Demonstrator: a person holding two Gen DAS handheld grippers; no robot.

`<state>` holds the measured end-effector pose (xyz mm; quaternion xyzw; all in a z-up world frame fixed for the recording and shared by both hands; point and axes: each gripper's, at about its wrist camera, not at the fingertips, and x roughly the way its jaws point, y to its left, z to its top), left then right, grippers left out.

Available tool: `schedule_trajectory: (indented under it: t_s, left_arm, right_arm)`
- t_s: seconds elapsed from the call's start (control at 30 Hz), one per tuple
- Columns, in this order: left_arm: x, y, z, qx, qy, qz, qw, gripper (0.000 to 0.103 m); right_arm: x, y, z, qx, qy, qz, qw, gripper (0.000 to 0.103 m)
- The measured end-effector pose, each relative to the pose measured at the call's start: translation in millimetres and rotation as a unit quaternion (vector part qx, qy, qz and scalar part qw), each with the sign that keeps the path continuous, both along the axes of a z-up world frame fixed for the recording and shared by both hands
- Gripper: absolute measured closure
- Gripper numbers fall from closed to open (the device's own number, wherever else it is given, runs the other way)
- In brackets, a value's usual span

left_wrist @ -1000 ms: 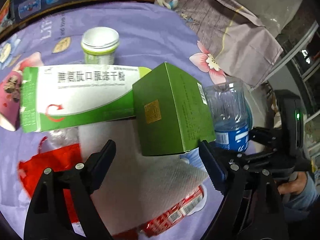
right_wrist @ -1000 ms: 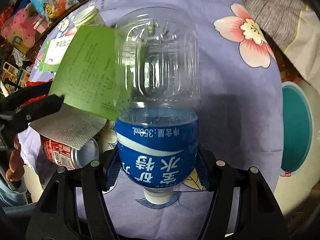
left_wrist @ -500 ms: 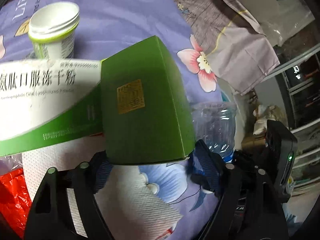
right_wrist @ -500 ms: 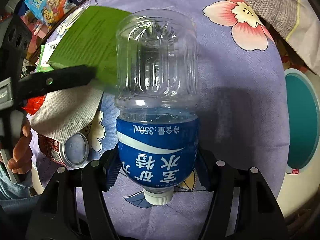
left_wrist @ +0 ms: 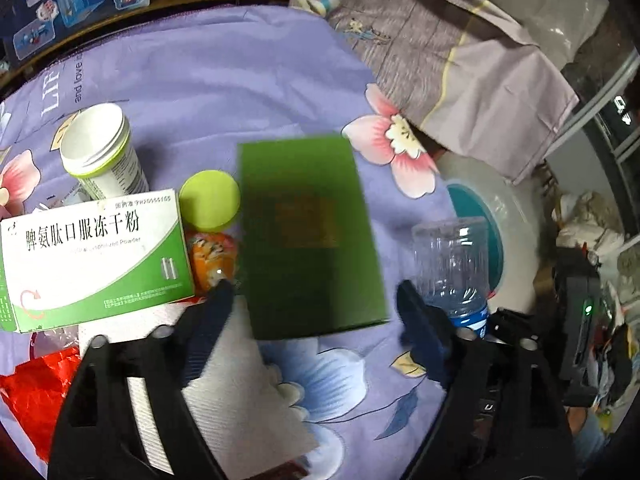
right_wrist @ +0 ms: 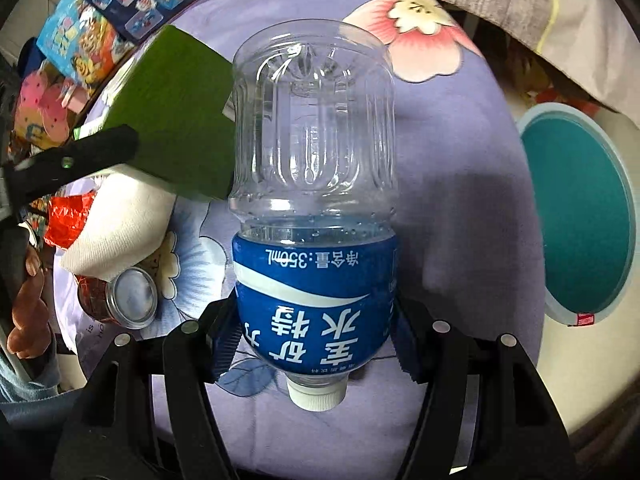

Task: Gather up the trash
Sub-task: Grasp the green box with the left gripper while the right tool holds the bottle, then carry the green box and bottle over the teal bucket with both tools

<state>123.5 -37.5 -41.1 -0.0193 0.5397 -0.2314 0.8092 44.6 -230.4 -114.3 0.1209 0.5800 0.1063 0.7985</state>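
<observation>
My left gripper (left_wrist: 316, 300) has its jaws on both sides of a dark green box (left_wrist: 308, 236), which looks blurred and lifted above the purple flowered cloth (left_wrist: 224, 80). The box also shows in the right wrist view (right_wrist: 176, 120). My right gripper (right_wrist: 316, 344) is shut on a clear water bottle (right_wrist: 312, 184) with a blue label, cap toward the camera. The bottle shows in the left wrist view (left_wrist: 452, 268) too.
A white-and-green medicine box (left_wrist: 92, 256), a white jar (left_wrist: 100, 148), a lime lid (left_wrist: 210, 200), an orange wrapper (left_wrist: 212, 256), a paper towel (left_wrist: 240, 400) and red plastic (left_wrist: 32, 384) lie at left. A can (right_wrist: 120, 296) lies near. A teal-mouthed bin (right_wrist: 580, 208) stands at right.
The left gripper closed on the green box and lifted it off the pile, uncovering the lime lid and orange wrapper. The right gripper kept hold of the bottle.
</observation>
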Motion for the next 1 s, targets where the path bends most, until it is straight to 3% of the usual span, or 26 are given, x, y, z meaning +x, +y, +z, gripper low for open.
schedule_trajectory:
  t_s: [0.23,0.33,0.37,0.43,0.6,0.73,0.77,0.8,0.83,1.0]
  left_arm:
    - [7.5,-19.7,-4.7,0.027,0.010,0.024,0.9993,0.012]
    - [12.3,-34.0,-10.3,0.072,-0.003,0.034,0.9969,0.012]
    - [13.9,-35.6,-12.3,0.079,-0.006,0.035,0.9962,0.017]
    - [16.1,-35.8,-16.3,0.088,-0.004,0.035,0.9955,0.042]
    - [8.5,-32.2,-14.5,0.104,-0.018,0.015,0.9943,0.042]
    - [5.8,-29.3,-17.2,0.108,-0.021,0.014,0.9939,0.036]
    - [6.0,-30.5,-18.7,0.112,-0.022,0.016,0.9933,0.035]
    - [6.4,-32.3,-21.6,0.118,-0.022,0.016,0.9926,0.035]
    - [6.4,-32.5,-23.3,0.119,-0.020,0.015,0.9925,0.035]
    - [-1.9,-36.3,-17.3,0.124,-0.032,0.012,0.9917,0.043]
  right_arm:
    - [1.0,-14.6,-2.7,0.012,-0.002,-0.012,1.000,0.042]
    - [4.5,-16.0,-1.7,0.021,0.004,-0.016,1.000,0.041]
    - [6.4,-17.4,-0.7,0.023,0.004,-0.017,1.000,0.040]
    - [10.2,-20.9,3.5,0.020,-0.001,-0.021,1.000,0.035]
    - [29.1,-25.6,13.2,0.018,-0.014,-0.031,0.999,0.031]
    - [46.7,-18.1,8.9,0.016,-0.011,-0.029,0.999,0.031]
    - [48.9,-14.6,6.3,0.014,-0.013,-0.023,1.000,0.032]
    - [49.9,-11.4,2.7,0.009,-0.012,-0.019,1.000,0.041]
    - [50.1,-10.4,1.8,0.012,-0.013,-0.019,1.000,0.041]
    - [32.8,-40.1,21.0,0.038,-0.043,-0.050,0.997,0.041]
